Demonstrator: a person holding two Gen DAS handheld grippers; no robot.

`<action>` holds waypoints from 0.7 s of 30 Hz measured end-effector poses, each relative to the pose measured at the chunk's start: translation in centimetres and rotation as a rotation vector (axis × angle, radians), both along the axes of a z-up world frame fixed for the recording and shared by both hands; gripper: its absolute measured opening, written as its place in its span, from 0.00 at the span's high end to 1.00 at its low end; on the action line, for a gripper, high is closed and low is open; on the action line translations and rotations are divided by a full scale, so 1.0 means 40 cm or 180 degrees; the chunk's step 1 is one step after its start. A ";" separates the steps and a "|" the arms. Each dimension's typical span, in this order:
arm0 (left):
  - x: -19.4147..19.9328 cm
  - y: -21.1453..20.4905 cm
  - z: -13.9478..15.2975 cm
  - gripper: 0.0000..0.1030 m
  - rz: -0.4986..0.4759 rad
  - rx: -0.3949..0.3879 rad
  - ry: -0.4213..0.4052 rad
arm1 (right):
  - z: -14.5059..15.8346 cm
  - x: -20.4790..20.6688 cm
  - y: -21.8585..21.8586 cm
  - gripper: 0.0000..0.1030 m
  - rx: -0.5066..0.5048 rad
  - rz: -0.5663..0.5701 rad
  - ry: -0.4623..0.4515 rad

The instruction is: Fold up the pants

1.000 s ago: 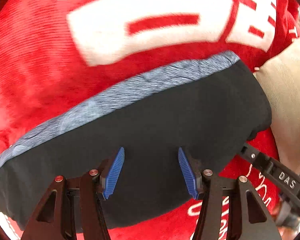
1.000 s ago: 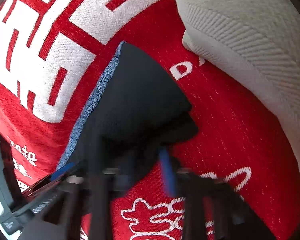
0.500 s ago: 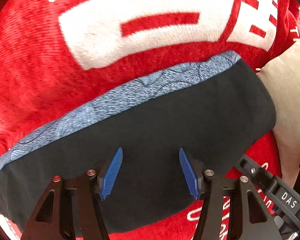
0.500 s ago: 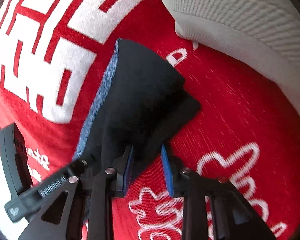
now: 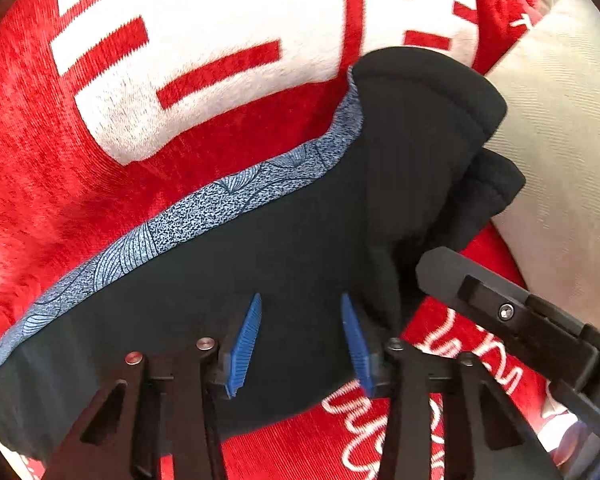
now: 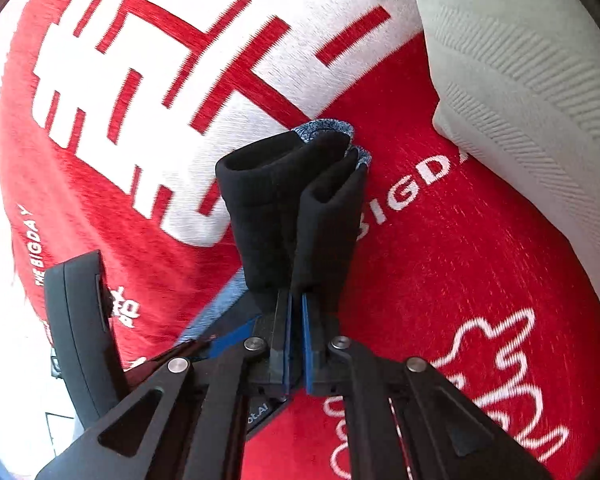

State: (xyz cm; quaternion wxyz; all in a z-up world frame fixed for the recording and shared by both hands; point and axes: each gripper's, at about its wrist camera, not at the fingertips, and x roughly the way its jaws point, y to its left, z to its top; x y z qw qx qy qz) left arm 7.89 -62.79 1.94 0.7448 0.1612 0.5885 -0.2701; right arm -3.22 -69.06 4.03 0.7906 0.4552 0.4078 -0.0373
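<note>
The black pants (image 5: pixel 284 264) with a blue patterned band (image 5: pixel 204 216) lie folded on a red and white blanket (image 5: pixel 40 152). My left gripper (image 5: pixel 300 340) is open, its blue pads (image 5: pixel 244 340) hovering over the black cloth near its front edge. My right gripper (image 6: pixel 296 328) is shut on the pants' right end (image 6: pixel 292 208) and lifts it, so the cloth stands up in bunched folds. That raised end shows in the left wrist view (image 5: pixel 424 132), with the right gripper's body (image 5: pixel 512 316) below it.
A pale cream pillow (image 6: pixel 520 80) lies at the right, close to the raised end, and it also shows in the left wrist view (image 5: pixel 560 160). The blanket (image 6: pixel 460 260) bears white lettering. The left gripper's body (image 6: pixel 80 328) sits at lower left.
My right gripper has closed on the pants' right end and lifted it up and leftward; the flat cloth now stands bunched there. My left gripper stays open over the pants, little moved.
</note>
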 end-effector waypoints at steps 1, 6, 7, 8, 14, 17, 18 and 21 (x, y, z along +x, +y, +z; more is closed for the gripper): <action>-0.016 0.003 0.011 0.62 -0.0022 0.0011 -0.0022 | 0.012 -0.009 0.006 0.96 0.0020 0.0005 -0.0023; -0.088 0.006 0.033 0.61 -0.0235 -0.0380 0.0414 | 0.070 -0.062 0.036 0.99 0.0040 0.0040 -0.0158; -0.109 0.001 0.025 0.61 -0.0235 -0.0409 0.0428 | 0.077 -0.073 0.038 0.99 -0.0062 0.0031 -0.0121; -0.131 -0.011 0.012 0.60 -0.0278 -0.0275 0.0321 | 0.071 -0.087 0.031 0.99 -0.0153 0.0009 -0.0053; -0.145 0.052 -0.004 0.44 -0.0063 -0.0135 0.0229 | 0.051 -0.126 -0.046 0.81 -0.0581 -0.0035 0.0543; -0.116 0.121 0.026 0.28 0.0195 -0.0091 -0.0007 | 0.051 -0.106 -0.070 0.34 -0.0737 0.0042 0.0655; -0.098 0.149 0.021 0.28 0.0255 -0.0067 -0.0044 | 0.038 -0.090 -0.079 0.34 -0.0679 0.0050 0.0720; -0.043 0.202 0.014 0.28 0.0457 0.0039 -0.0127 | -0.011 -0.105 -0.112 0.34 -0.0399 -0.0006 0.0820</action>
